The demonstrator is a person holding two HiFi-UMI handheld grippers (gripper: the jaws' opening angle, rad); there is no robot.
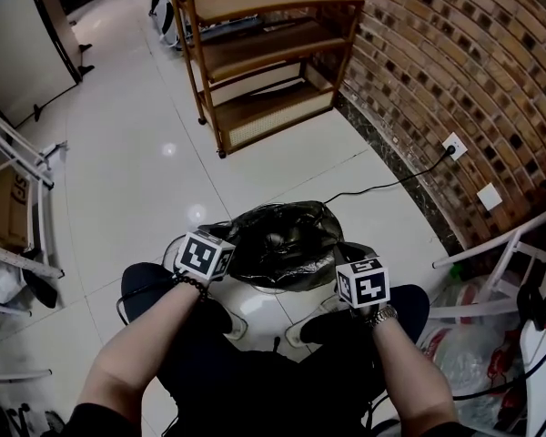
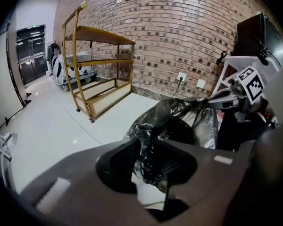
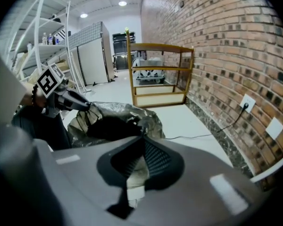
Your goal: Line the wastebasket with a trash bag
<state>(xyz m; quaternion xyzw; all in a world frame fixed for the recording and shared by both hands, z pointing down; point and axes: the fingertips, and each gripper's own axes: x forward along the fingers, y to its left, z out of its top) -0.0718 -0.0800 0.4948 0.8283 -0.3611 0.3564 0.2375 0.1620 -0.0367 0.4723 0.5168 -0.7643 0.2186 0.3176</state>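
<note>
A black trash bag [image 1: 278, 239] billows over a white wastebasket [image 1: 264, 303] that stands on the floor between the person's feet. My left gripper [image 1: 235, 241] is at the bag's left edge. In the left gripper view its jaws [image 2: 151, 147] stand apart, with crumpled bag film [image 2: 179, 121] lying loosely between them and the white basket [image 2: 146, 192] showing through the gap. My right gripper [image 1: 338, 255] is at the bag's right edge, shut [image 3: 142, 136] on a pinch of the bag's rim [image 3: 118, 119]. Each gripper sees the other across the bag's dark mouth.
A wooden shelf cart [image 1: 264, 53] stands ahead by the brick wall [image 1: 455, 53]. A cable runs over the floor to a wall socket [image 1: 453, 144]. A white frame [image 1: 500, 262] and plastic bags [image 1: 464, 344] are at the right, and metal racks [image 1: 18, 180] at the left.
</note>
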